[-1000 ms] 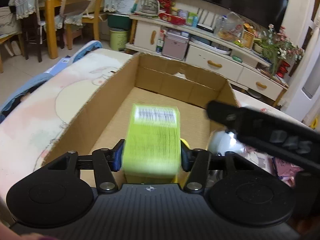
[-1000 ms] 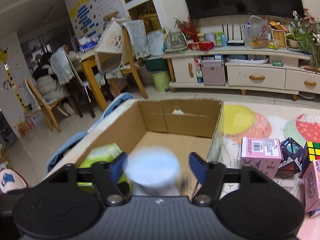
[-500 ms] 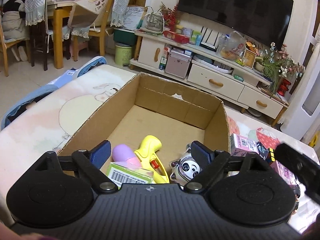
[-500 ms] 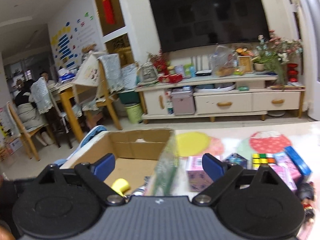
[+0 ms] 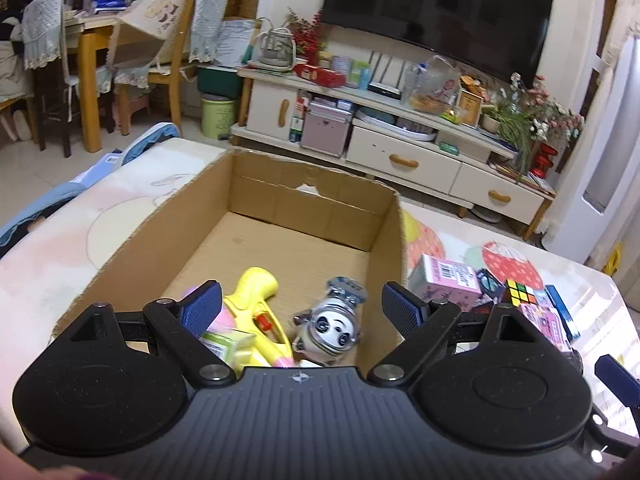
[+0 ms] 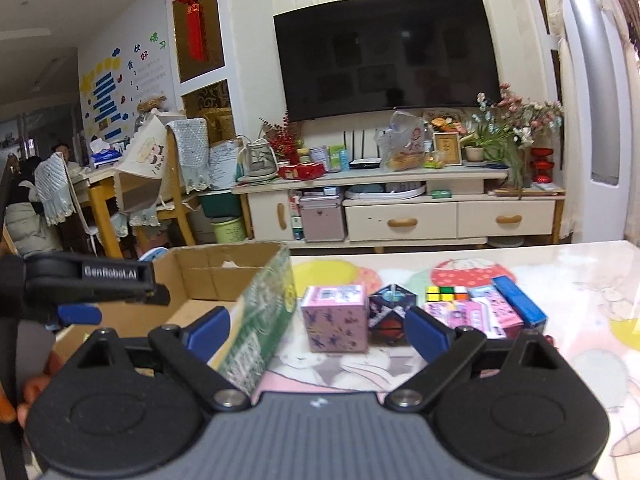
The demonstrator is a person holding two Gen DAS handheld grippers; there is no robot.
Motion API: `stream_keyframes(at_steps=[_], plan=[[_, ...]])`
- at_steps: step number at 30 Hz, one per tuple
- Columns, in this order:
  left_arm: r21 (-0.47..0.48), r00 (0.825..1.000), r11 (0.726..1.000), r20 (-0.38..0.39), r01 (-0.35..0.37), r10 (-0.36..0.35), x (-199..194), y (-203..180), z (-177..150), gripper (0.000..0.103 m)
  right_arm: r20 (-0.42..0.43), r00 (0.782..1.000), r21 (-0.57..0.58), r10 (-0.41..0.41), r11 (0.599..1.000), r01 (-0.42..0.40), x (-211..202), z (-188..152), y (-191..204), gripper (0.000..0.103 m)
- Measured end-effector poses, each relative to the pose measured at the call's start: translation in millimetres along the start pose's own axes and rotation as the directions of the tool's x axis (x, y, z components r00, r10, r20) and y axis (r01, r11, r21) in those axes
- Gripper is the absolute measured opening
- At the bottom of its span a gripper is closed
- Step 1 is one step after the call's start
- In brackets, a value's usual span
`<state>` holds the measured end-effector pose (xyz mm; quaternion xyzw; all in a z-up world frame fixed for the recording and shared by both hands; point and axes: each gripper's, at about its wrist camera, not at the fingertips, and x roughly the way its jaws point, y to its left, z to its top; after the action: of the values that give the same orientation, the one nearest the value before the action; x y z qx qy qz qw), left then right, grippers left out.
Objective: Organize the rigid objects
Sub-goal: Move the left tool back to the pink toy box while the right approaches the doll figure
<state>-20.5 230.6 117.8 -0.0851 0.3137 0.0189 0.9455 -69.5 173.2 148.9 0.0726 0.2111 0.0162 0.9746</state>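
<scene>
An open cardboard box (image 5: pixel 394 240) sits on the table. In it lie a yellow toy water gun (image 5: pixel 256 304), a panda figure (image 5: pixel 334 326) and a green carton (image 5: pixel 222 346). My left gripper (image 5: pixel 300 308) is open and empty above the box's near end. My right gripper (image 6: pixel 318 328) is open and empty, right of the box wall (image 6: pixel 260 320), low over the table. In front of it stand a pink box (image 6: pixel 336 324), a dark folded cube (image 6: pixel 390 314), a Rubik's cube (image 6: pixel 446 293), pink packs (image 6: pixel 476 316) and a blue box (image 6: pixel 520 304).
The table has a pastel cartoon cover (image 6: pixel 580 304). The loose boxes also show in the left wrist view (image 5: pixel 452 282), right of the box. A TV cabinet (image 6: pixel 400 208) and dining chairs stand beyond the table. My left gripper's body (image 6: pixel 88 280) shows at the left of the right wrist view.
My left gripper let go of the green carton into the box and opened. My right gripper released a white round object, opened, and swung right toward the boxes on the table.
</scene>
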Motion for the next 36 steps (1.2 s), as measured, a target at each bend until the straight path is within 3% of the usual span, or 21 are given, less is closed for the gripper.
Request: stream_keyframes(at_steps=[21, 36], plan=[[0.136, 0.998, 0.988, -0.011, 0.070, -0.069, 0.2, 2.3, -4.4, 0.103, -0.017, 0.995, 0.045, -0.095, 0.994, 0.095, -11.6, -33.4, -54.8, 0.094], [0.250, 0.990, 0.958, -0.042, 0.138, -0.131, 4.8, -9.9, -14.0, 0.103, -0.083, 0.974, 0.055, -0.213, 0.974, 0.218, -5.8, -52.5, -115.2, 0.094]])
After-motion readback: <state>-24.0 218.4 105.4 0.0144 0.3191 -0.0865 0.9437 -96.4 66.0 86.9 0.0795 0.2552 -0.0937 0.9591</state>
